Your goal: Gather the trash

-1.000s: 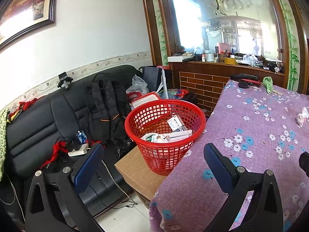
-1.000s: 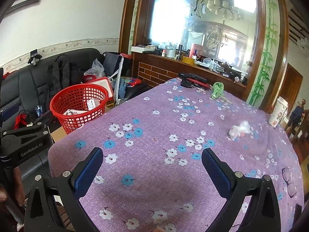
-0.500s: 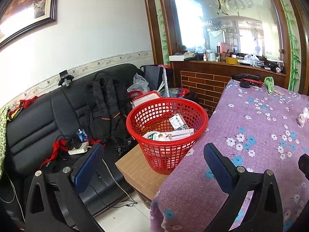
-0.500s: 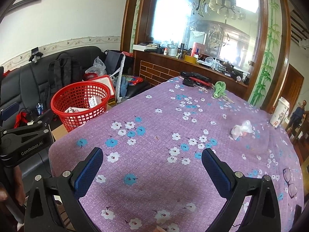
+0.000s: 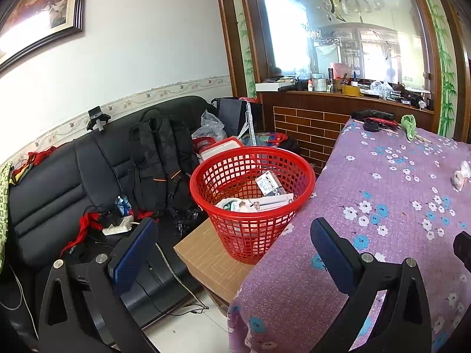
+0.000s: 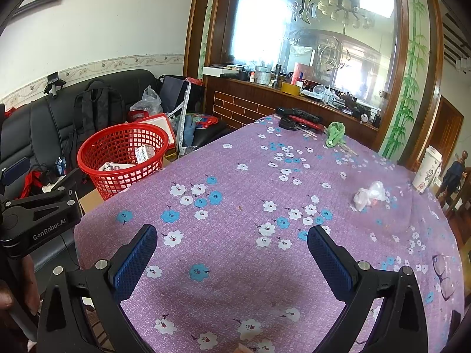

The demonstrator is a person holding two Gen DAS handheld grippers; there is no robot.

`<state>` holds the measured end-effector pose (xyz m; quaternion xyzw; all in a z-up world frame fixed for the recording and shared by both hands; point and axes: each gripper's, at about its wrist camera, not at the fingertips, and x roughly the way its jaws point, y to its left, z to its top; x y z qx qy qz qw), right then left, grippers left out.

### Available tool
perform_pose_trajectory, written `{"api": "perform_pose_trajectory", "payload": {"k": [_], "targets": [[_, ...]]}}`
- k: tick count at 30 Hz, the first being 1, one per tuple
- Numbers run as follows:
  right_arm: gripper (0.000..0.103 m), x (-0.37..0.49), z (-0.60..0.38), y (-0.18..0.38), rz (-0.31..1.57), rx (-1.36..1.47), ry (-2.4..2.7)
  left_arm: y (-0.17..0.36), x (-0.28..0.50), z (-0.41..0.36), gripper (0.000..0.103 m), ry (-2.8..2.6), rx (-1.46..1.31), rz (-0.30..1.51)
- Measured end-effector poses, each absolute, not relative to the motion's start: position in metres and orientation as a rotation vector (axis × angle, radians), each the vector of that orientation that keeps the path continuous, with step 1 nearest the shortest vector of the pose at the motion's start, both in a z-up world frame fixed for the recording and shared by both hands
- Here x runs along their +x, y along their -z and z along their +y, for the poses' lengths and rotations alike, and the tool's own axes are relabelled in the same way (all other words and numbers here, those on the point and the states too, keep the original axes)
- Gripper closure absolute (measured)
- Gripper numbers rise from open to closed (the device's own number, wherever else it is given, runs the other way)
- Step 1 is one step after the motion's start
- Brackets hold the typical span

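Note:
A red mesh basket (image 5: pixel 253 200) stands on a cardboard box beside the table's left edge and holds boxes and papers; it also shows in the right wrist view (image 6: pixel 122 158). A crumpled white plastic wad (image 6: pixel 368 195) lies on the purple flowered tablecloth (image 6: pixel 250 206) at the right; in the left wrist view the wad (image 5: pixel 459 175) sits at the far right. My left gripper (image 5: pixel 232 241) is open and empty, near the basket at the table's corner. My right gripper (image 6: pixel 232 250) is open and empty above the table's near part.
A black sofa (image 5: pixel 59 194) with a backpack (image 5: pixel 159 158) and cables is at the left. A green cloth (image 6: pixel 335 133), black and red tools (image 6: pixel 297 119), a paper cup (image 6: pixel 426 170) and glasses (image 6: pixel 444 276) lie on the table. A brick-faced counter (image 6: pixel 265 100) stands behind.
Both views have shifted slightly: the basket and table sit a little lower and nearer. Both grippers stay open and empty.

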<state>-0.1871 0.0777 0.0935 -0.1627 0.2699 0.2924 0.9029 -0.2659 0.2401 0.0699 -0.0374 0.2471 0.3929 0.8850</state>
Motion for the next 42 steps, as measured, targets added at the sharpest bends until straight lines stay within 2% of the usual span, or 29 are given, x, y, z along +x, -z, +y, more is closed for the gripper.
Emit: {"api": "perform_pose_trajectory", "payload": {"k": [30, 36, 42], "targets": [[0.000, -0.177, 0.071, -0.083, 0.594, -0.321, -0.598, -0.065, -0.259, 0.235, 0.000, -0.784, -0.059, 0.542], [0.000, -0.132, 0.020, -0.080, 0.667, -0.238, -0.446, -0.068, -0.211, 0.195, 0.000, -0.614, -0.020, 0.598], [0.000, -0.062, -0.091, -0.067, 0.785, -0.101, -0.101, -0.054, -0.123, 0.128, 0.000, -0.295, -0.026, 0.775]]}}
